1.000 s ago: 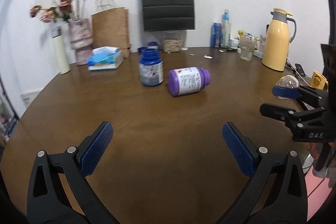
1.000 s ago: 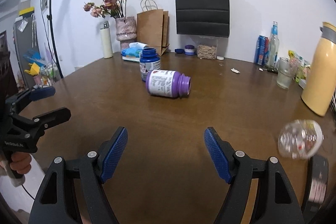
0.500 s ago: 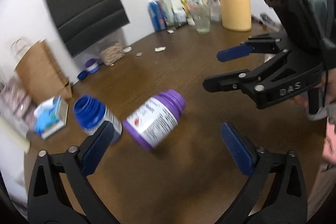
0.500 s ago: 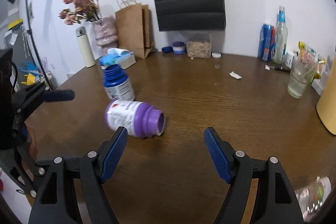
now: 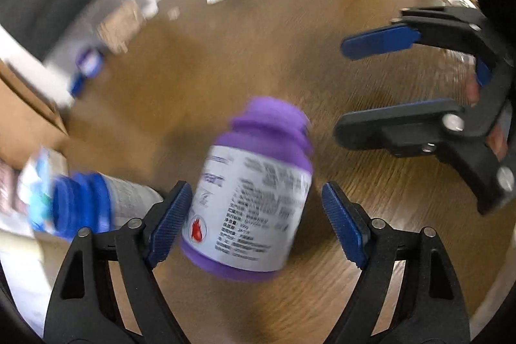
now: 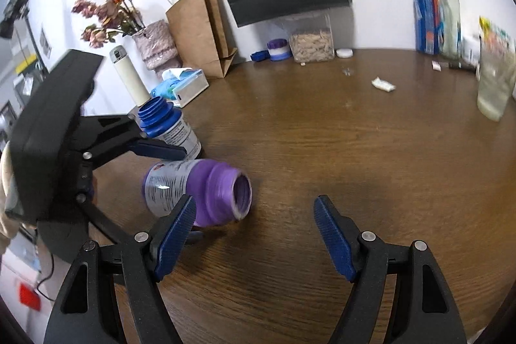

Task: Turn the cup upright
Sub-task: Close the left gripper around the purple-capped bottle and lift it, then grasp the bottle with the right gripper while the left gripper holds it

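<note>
Both wrist cameras looked low and close along their own fingers across the table (image 6: 354, 150), from opposite sides, sharing the lying purple bottle (image 5: 251, 192) between them.

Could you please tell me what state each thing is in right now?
purple bottle: on its side, uncapped, mouth open
blue bottle: upright, uncapped
left hand-held gripper: open, astride the purple bottle, not clamped
right hand-held gripper: open, holding nothing
glass: upright
brown bag: standing
</note>
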Tool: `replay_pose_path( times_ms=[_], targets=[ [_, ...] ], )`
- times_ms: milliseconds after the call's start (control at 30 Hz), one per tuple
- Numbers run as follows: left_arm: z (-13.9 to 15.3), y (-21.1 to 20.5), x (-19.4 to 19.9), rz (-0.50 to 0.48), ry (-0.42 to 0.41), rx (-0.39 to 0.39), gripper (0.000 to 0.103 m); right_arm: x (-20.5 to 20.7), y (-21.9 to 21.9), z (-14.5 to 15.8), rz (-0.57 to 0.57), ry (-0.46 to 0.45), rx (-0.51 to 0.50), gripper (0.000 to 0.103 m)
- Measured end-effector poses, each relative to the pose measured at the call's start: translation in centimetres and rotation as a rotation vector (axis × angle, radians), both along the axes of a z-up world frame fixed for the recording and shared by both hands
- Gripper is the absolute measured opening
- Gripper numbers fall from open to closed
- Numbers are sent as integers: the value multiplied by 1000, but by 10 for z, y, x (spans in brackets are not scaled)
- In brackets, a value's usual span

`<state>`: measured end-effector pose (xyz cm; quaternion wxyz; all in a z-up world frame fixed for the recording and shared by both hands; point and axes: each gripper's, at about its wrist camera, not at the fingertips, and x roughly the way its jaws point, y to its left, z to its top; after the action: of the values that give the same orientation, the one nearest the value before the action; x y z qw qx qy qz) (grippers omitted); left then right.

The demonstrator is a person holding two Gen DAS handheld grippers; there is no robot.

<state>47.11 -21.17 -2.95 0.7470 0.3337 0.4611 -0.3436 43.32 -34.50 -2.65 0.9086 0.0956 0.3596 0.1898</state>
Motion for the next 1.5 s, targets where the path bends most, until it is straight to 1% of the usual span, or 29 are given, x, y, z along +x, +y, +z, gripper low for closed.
replay_pose_path(
  times_ms=[33,67,100,133,167,200,300,367,400,500,533,567,633,667,700,733,767,833,933,1000,1033,1100,1133,1200,1267,1300,1333,1400,1500],
  targets=[
    [-4,0,1,12,16,7,65,0,-1,-2,-7,7,-4,80],
    [-8,0,2,33,15,14,62,0,-1,-1,-13,3,-8,80],
    [-7,1,3,51,19,-9,60,-1,-2,1,-16,-5,-7,80],
    [-6,3,4,75,40,-26,60,-3,-3,2,-19,-13,0,80],
    [-3,10,3,122,68,-81,60,-3,-5,2,-23,-16,5,80],
    [0,16,1,147,68,-119,60,-4,-6,2,-32,-20,4,80],
    [12,35,-15,227,2,-202,60,-5,-10,-2,-60,-18,5,80],
    [25,55,-33,277,-14,-305,60,-7,-11,0,-54,-32,24,80],
    [32,66,-42,293,-24,-359,60,-9,-10,3,-48,-41,32,80],
    [50,91,-65,340,-98,-434,60,-22,1,22,-29,-91,37,80],
    [54,96,-72,345,-123,-457,60,-27,5,28,-15,-111,55,80],
    [59,100,-84,347,-171,-473,60,-34,10,37,16,-127,104,80],
    [62,104,-98,340,-234,-481,60,-39,20,50,99,-124,201,82],
    [62,107,-109,321,-275,-485,60,-41,25,54,131,-117,226,88],
    [64,109,-116,311,-302,-496,60,-43,34,59,179,-108,257,90],
    [65,113,-124,304,-331,-518,60,-44,41,62,210,-103,278,90],
    [66,119,-134,285,-363,-562,60,-45,50,66,247,-92,308,90],
    [65,124,-142,280,-381,-577,60,-43,63,68,276,-48,343,90],
    [65,131,-147,281,-403,-623,60,-39,81,64,327,20,390,90],
    [65,139,-150,275,-408,-651,60,-38,93,60,343,52,404,90],
    [63,141,-152,274,-408,-654,60,-37,100,59,352,68,408,89],
    [60,148,-149,287,-398,-669,60,-40,106,58,373,66,425,68],
    [59,151,-149,291,-394,-677,60,-41,111,60,377,60,413,68],
    [58,158,-146,308,-383,-696,60,-46,124,65,382,34,355,68],
    [57,162,-138,319,-356,-688,62,-50,134,71,387,0,292,68],
    [56,164,-135,320,-347,-689,64,-51,141,74,382,-20,244,68],
    [57,167,-132,322,-341,-698,64,-51,149,78,375,-49,179,68],
    [59,174,-120,317,-338,-717,64,-49,158,82,372,-101,81,68],
    [68,181,-99,303,-362,-750,60,-45,176,97,435,-209,-12,68]
  ],
)
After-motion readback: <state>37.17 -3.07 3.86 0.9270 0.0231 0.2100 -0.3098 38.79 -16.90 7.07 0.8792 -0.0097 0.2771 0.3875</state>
